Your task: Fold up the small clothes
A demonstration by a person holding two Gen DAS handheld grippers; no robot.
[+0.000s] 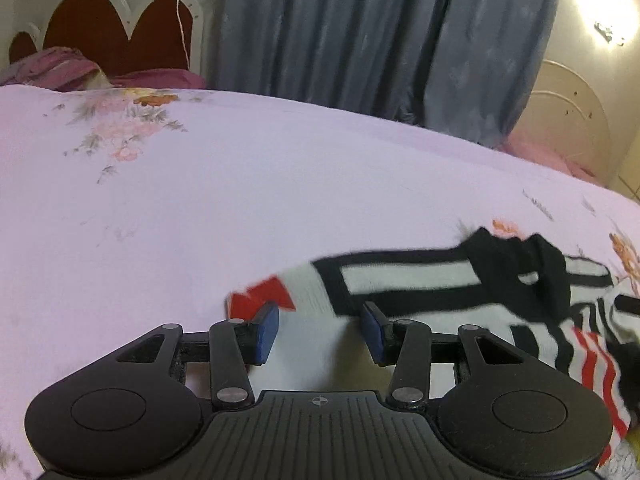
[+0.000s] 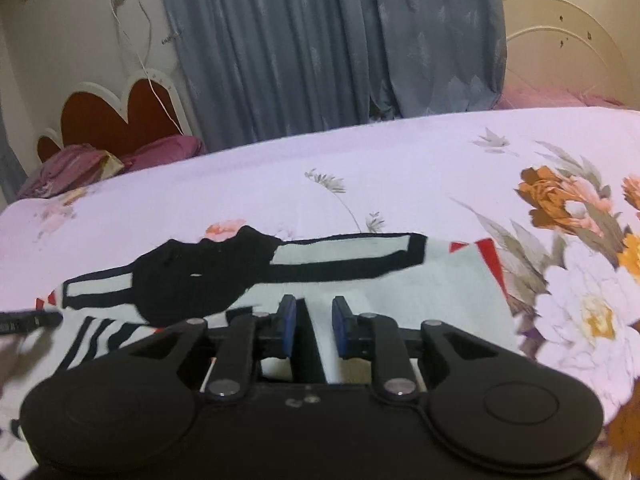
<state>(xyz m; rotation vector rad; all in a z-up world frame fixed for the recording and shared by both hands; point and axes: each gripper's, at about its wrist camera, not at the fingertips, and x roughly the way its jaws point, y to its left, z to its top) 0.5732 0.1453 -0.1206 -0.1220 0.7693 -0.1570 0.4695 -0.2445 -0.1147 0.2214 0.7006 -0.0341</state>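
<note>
A small white garment with black stripes and red patches (image 1: pixel 420 280) lies spread on the bed. In the left wrist view my left gripper (image 1: pixel 320 330) is open, its blue pads (image 1: pixel 266 330) low over the garment's left end by a red patch. In the right wrist view the same garment (image 2: pixel 360 264) lies across the middle, with a black collar part at left. My right gripper (image 2: pixel 314 326) is open with a narrower gap, just above the white cloth near its front edge. Nothing is held in either.
The bed has a pale lilac sheet with flower prints (image 2: pixel 580 280). Purple pillows (image 1: pixel 72 68) and a red and white headboard (image 1: pixel 120 28) lie at the far left. Grey-blue curtains (image 2: pixel 320 48) hang behind the bed.
</note>
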